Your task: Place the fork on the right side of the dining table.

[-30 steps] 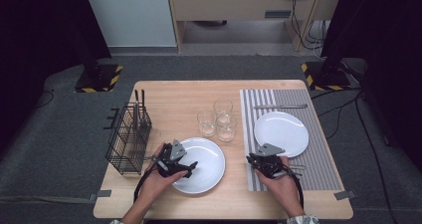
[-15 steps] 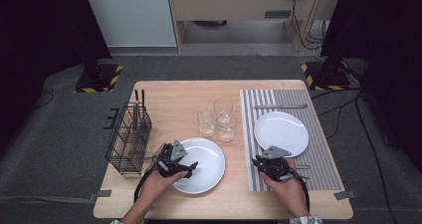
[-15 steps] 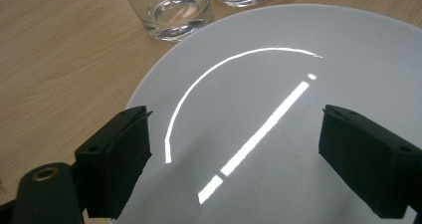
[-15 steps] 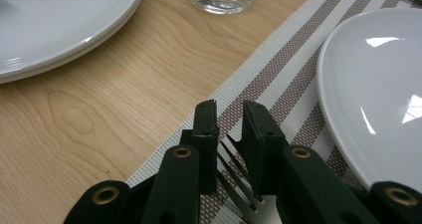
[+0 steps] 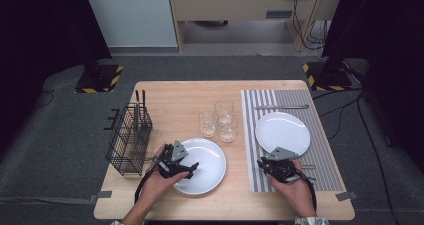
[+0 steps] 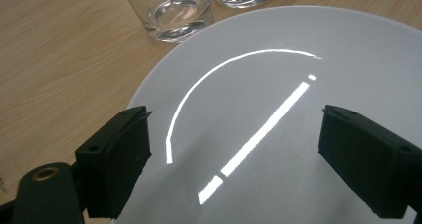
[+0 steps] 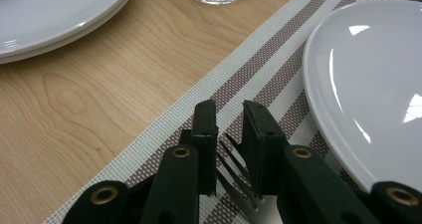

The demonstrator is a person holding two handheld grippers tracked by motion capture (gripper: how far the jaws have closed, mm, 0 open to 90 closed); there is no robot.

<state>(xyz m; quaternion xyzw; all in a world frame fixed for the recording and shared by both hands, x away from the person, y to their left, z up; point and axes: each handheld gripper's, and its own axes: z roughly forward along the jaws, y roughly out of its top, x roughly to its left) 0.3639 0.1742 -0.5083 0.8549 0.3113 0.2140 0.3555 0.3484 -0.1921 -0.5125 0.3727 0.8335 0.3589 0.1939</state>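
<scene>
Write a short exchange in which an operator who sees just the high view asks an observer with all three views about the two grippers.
Operator: Is the left gripper open over the near plate?
Observer: Yes. The left gripper view shows its jaws wide apart above the plate's bare white face.
Operator: What is at the right gripper?
Observer: Fork tines lie in the narrow gap between its jaws, on the striped placemat. I can't confirm a firm grip.

Left gripper (image 5: pixel 192 166) low, jaws spread wide — right gripper (image 5: pixel 264 166) low, jaws nearly closed, forearms near edge
</scene>
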